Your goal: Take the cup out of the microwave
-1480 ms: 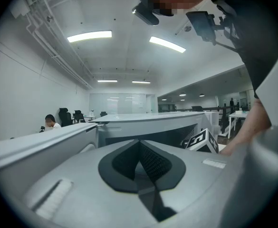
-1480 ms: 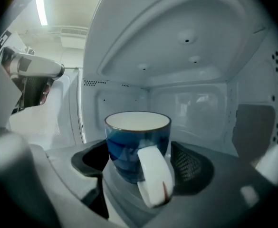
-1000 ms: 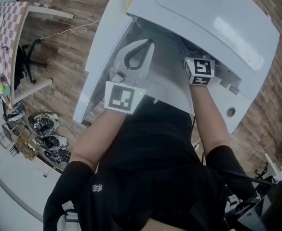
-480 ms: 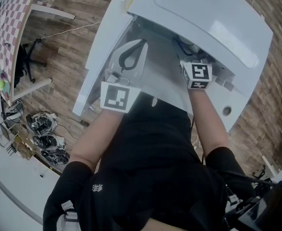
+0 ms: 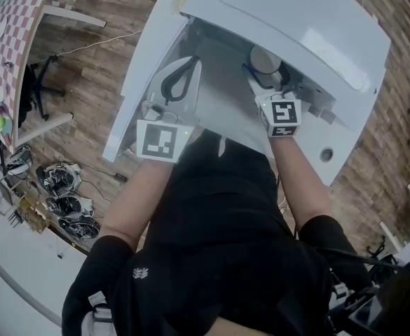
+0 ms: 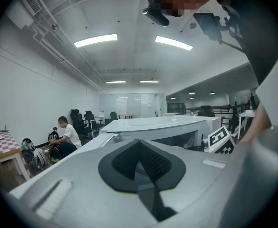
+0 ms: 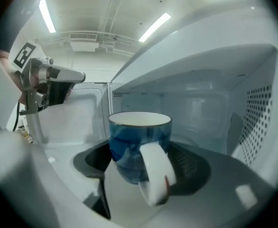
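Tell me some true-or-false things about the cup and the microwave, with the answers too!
1. The cup is blue with a white handle. True.
2. The microwave has its door shut. False: the door is swung open.
3. The right gripper has its fingers on the cup. True.
4. The left gripper is holding a spoon. False: its fingers are together with nothing between them.
5. The cup is lying on its side. False: it is upright, with its rim on top.
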A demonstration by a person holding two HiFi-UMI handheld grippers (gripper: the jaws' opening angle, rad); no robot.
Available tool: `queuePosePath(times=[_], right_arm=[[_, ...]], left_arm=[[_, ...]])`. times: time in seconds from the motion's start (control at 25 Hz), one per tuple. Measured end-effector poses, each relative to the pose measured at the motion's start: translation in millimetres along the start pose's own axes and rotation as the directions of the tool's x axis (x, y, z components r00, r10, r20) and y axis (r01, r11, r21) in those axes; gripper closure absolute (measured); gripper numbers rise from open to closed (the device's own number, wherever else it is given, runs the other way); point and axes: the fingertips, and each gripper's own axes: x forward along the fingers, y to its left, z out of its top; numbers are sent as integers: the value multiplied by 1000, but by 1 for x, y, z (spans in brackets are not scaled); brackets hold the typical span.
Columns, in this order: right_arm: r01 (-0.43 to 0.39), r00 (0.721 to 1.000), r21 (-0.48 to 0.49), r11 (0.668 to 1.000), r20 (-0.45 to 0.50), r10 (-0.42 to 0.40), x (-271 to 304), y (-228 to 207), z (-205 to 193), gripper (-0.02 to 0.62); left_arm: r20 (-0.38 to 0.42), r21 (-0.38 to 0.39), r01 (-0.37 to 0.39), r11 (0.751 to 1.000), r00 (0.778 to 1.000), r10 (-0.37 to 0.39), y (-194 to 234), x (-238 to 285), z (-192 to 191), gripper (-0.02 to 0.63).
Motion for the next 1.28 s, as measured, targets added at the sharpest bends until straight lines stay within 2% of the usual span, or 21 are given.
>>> queuePosePath(times=[0.32, 0.6, 1.28], right_arm=[[-46, 999, -28, 999, 8, 46, -24, 25, 11, 224], [-48, 999, -37, 998, 15, 48, -50, 41, 28, 224], [-40, 998, -55, 998, 42, 42, -126, 29, 81, 224]], left_arm=[[33, 19, 25, 1000, 999, -26, -8, -3, 10, 600], [58, 20, 42, 999, 997, -44, -7, -15, 26, 600], [111, 73, 99, 992, 988, -106, -38, -24, 72, 600]])
